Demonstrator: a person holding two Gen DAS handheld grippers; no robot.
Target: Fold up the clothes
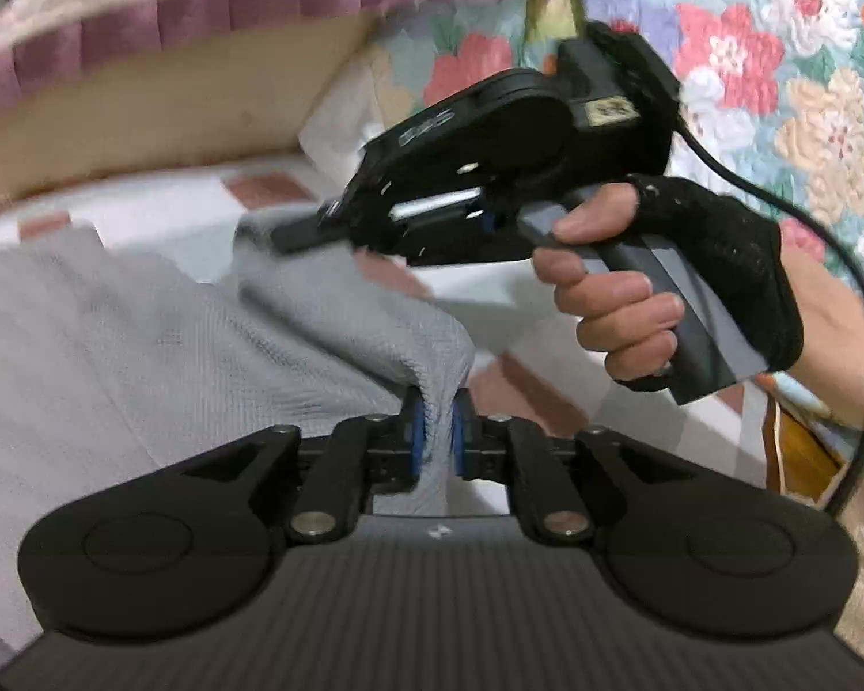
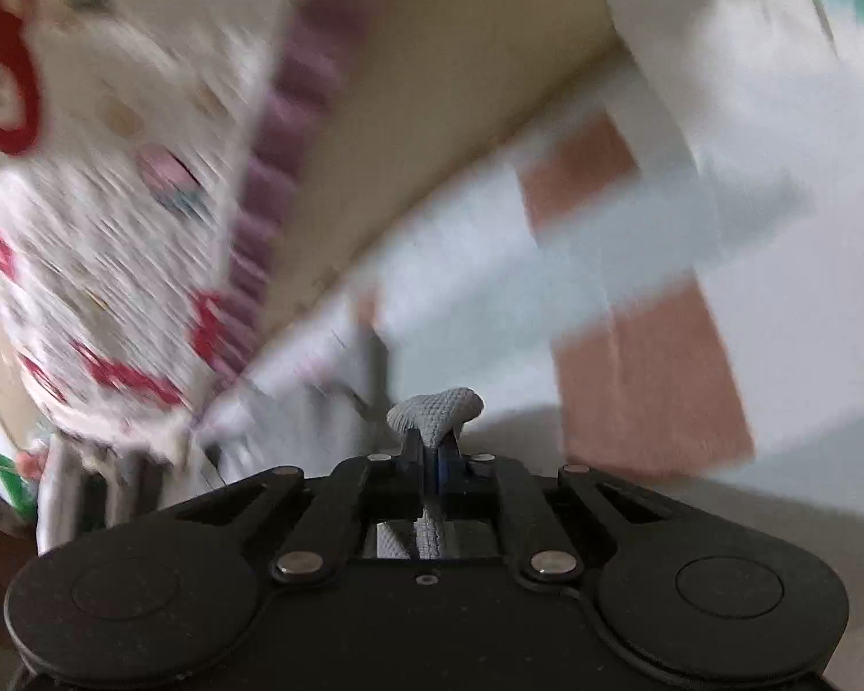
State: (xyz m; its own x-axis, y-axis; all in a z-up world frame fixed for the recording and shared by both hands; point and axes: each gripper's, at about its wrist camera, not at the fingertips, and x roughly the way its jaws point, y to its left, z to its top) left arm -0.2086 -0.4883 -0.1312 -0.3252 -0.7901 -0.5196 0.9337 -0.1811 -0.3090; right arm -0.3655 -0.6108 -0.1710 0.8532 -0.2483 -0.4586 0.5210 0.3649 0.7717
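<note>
Two tools, left tool [image 1: 438, 437] and right tool [image 2: 432, 449], each pinch one grey garment [image 1: 144, 334].

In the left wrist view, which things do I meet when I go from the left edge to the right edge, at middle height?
Grey waffle-knit cloth → black right gripper, its tips at the cloth → person's hand in a black fingerless glove → black cable → flowered quilt.

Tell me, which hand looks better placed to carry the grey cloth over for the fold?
Probably the right. Its tongs pinch a small corner of the grey cloth and, seen from the left camera, hang raised above it. The left tongs grip a thicker bunch low down.
</note>
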